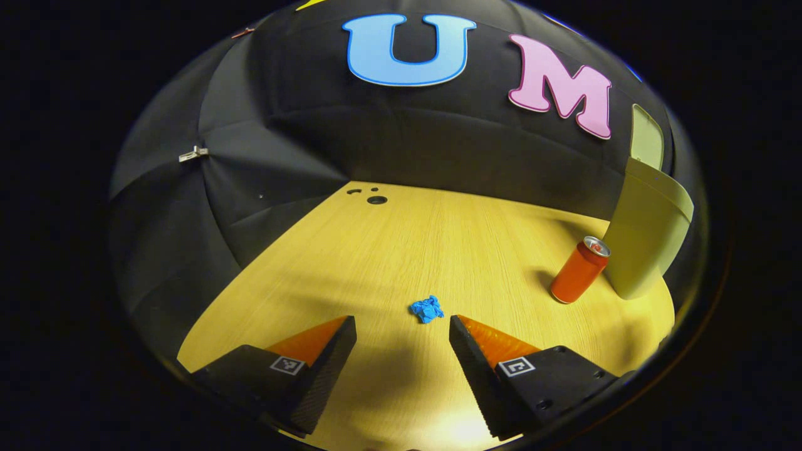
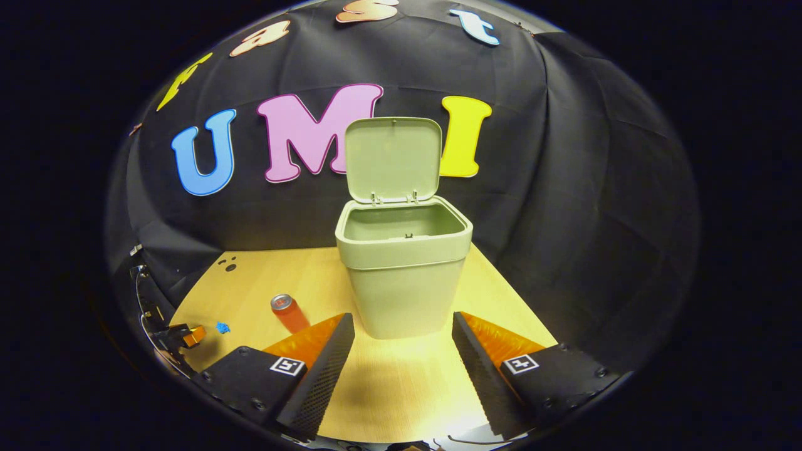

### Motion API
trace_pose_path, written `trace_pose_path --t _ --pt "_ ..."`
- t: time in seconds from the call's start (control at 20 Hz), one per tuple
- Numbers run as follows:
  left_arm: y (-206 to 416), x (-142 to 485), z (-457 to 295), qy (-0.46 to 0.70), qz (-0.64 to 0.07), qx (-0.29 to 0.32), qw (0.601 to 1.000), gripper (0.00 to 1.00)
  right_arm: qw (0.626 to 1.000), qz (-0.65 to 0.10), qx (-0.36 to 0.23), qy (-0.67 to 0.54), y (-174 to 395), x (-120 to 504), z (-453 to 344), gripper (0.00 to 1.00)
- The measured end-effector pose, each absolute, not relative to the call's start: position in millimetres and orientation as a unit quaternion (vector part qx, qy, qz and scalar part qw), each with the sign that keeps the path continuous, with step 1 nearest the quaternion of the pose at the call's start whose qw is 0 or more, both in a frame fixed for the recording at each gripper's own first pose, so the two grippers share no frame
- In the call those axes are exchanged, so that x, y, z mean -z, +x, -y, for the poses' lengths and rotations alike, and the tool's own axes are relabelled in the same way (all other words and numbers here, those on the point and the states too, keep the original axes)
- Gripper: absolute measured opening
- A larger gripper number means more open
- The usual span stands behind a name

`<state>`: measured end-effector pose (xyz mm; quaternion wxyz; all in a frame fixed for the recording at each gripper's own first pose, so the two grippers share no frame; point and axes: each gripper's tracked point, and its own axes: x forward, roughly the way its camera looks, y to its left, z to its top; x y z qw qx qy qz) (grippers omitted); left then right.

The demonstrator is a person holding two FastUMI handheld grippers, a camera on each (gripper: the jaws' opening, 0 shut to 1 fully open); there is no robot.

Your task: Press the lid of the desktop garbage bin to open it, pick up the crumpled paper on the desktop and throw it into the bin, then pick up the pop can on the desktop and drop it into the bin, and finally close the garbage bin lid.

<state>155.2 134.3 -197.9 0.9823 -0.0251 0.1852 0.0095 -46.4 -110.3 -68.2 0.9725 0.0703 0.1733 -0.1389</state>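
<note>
No readable text stands on the pop can [image 1: 579, 269] or bin [image 2: 404, 275].

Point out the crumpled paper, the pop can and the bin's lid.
crumpled paper [image 1: 427, 309], left gripper view: middle of the wad.
pop can [image 1: 578, 272], left gripper view: its side wall.
lid [image 2: 393, 160], right gripper view: inner face, raised.

can [image 2: 285, 308] left of bin [image 2: 404, 282] | paper [image 2: 222, 327] left of can

A light wooden table [image 2: 401, 382] carries an open-lidded garbage bin [image 2: 404, 275]; an upright pop can [image 1: 579, 269] stands just beside it. A small crumpled paper [image 1: 427, 309] lies well apart; dark holes [image 1: 376, 200] mark the table's far corner.
</note>
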Motion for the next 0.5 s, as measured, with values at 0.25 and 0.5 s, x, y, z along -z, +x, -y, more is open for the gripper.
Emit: trace_pose_path --t 0.25,0.5 --pt "185.8 218.4 -121.5 -0.033 -0.206 -0.014 0.978 0.96 0.966 -0.197 0.151 0.067 -60.9 82.0 123.6 0.99" --pt "209.5 236.4 -119.7 -0.02 -0.225 -0.029 0.974 0.96 0.965 -0.204 0.157 0.057 -68.9 88.5 131.1 0.99"
